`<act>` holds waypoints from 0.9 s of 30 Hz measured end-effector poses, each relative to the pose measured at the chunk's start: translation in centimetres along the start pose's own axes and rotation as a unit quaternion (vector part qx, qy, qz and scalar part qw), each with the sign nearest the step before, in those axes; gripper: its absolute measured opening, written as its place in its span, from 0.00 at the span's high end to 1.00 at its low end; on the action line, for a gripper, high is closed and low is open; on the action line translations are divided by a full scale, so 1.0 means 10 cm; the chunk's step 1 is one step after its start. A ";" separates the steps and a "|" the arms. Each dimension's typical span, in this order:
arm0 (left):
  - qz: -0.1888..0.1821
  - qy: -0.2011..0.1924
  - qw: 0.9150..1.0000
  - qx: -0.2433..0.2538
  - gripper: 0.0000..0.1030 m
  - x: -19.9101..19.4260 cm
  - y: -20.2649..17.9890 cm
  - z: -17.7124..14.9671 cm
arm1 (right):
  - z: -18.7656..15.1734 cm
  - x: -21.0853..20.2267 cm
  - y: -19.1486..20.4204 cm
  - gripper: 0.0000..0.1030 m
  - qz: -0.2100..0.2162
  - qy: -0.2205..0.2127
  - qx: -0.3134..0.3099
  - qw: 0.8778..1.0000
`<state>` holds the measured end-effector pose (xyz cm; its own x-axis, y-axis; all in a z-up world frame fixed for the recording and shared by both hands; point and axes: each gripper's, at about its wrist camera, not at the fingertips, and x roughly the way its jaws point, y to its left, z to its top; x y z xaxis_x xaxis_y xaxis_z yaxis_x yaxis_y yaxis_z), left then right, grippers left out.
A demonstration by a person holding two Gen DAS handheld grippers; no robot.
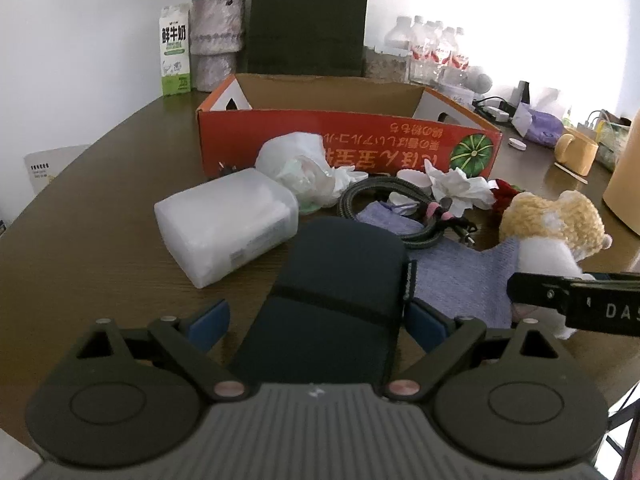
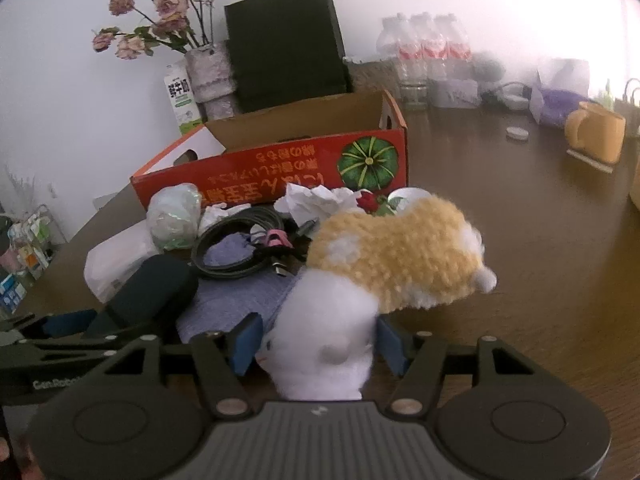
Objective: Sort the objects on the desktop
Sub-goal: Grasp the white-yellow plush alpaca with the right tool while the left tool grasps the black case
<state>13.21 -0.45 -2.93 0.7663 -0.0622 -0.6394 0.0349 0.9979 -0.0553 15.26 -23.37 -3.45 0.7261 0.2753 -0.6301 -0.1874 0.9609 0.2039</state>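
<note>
The left gripper (image 1: pixel 318 322) stands with its jaws spread on either side of a dark blue pouch (image 1: pixel 340 280), the left blue pad clear of it and the right one close against its edge, so whether it presses I cannot tell. The right gripper (image 2: pixel 318 342) has its blue pads against both sides of the white part of a plush toy (image 2: pixel 394 252), pinching it. Both things lie in front of the red cardboard box (image 1: pixel 340 136), on a lilac cloth (image 1: pixel 460 280), with a white plastic box (image 1: pixel 228 224), a coiled cable (image 2: pixel 236 248) and crumpled tissue (image 1: pixel 460 190) nearer the red cardboard box.
</note>
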 end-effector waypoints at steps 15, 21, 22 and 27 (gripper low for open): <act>-0.022 -0.018 0.999 -0.015 0.32 -0.03 0.00 -0.04 | -0.07 -0.11 -0.08 0.53 0.038 -0.006 0.001 0.999; -0.023 -0.029 0.999 -0.021 0.35 -0.12 0.02 -0.04 | -0.08 -0.23 -0.07 0.53 0.043 -0.025 0.001 0.999; -0.023 -0.032 0.999 -0.021 0.36 -0.13 0.02 -0.04 | -0.08 -0.25 -0.07 0.53 0.044 -0.028 0.001 0.999; -0.021 -0.038 0.999 -0.021 0.36 -0.19 0.03 -0.05 | -0.07 -0.34 -0.05 0.53 0.045 -0.040 -0.002 0.998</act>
<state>11.43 0.00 -2.08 0.8114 -0.0999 -0.5759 0.0423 0.9927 -0.1127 12.43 -24.75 -1.92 0.7572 0.3575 -0.5467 -0.2566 0.9325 0.2544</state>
